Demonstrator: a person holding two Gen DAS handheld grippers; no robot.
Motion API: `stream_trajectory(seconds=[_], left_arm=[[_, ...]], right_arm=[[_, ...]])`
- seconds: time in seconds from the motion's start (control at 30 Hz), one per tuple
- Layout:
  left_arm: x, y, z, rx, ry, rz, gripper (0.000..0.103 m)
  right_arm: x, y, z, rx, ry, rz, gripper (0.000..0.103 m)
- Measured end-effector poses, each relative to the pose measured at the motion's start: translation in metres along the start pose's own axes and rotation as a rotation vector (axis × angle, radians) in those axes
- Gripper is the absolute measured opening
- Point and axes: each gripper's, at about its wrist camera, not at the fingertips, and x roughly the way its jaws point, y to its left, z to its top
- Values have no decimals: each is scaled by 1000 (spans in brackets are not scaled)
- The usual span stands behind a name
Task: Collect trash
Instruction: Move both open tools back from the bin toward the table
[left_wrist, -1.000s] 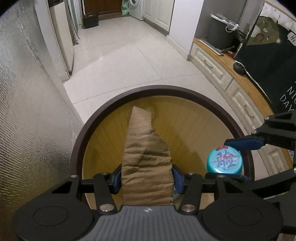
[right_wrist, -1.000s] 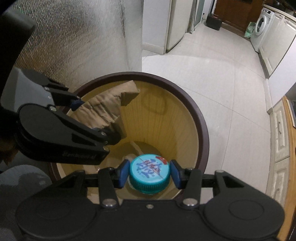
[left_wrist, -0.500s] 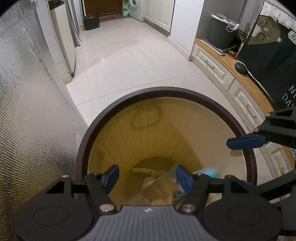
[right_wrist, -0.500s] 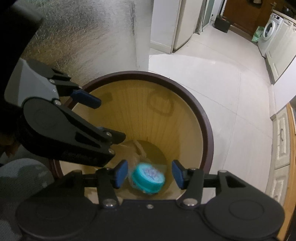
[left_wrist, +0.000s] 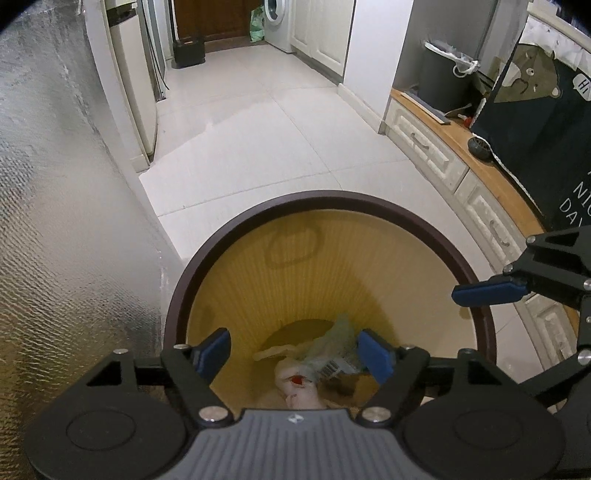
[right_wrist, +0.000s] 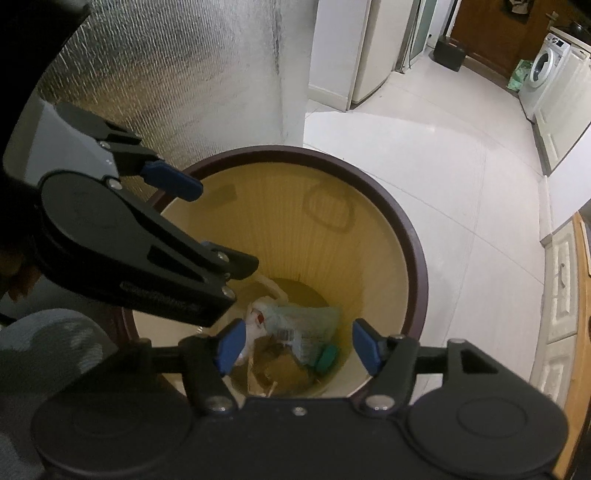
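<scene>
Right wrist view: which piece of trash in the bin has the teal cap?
The clear plastic bottle lying on its side at the bottom of the round yellow bin; its teal cap points toward the camera. The white bag and brown paper have none.

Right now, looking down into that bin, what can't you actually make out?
- Near part of the bin floor: in both views, hidden behind the left gripper and the right gripper.
- Brown paper: right view only, dim and partly under the plastic bottle.
- Bottle label print: too small to read.
- The person: only a dark sliver, cut off at the right view's left edge.
</scene>
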Motion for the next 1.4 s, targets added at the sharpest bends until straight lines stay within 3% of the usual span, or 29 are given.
stream_trajectory(seconds=[0.33,0.63,0.83,1.07,1.33,1.4], left_arm=[[-22,3,-9,-35,-31,20,87],[-46,9,-26,-84,-42,43,88],[-63,1,-36,-82,-45,35,97],[-81,-3,-47,-79,-52,38,103],[-113,-8,-58,-65,-87,36,103],[-124,-10,-60,-57,-109,43,103]], right_arm=[[-12,1,-3,15,-25,2,68],[-38,0,-10,46,-59,-26,70],[-57,2,-18,62,-88,-28,73],[-75,4,-29,79,-119,-50,80],[-104,1,-41,132,-186,-74,84],[-112,2,-46,142,-210,-84,92]])
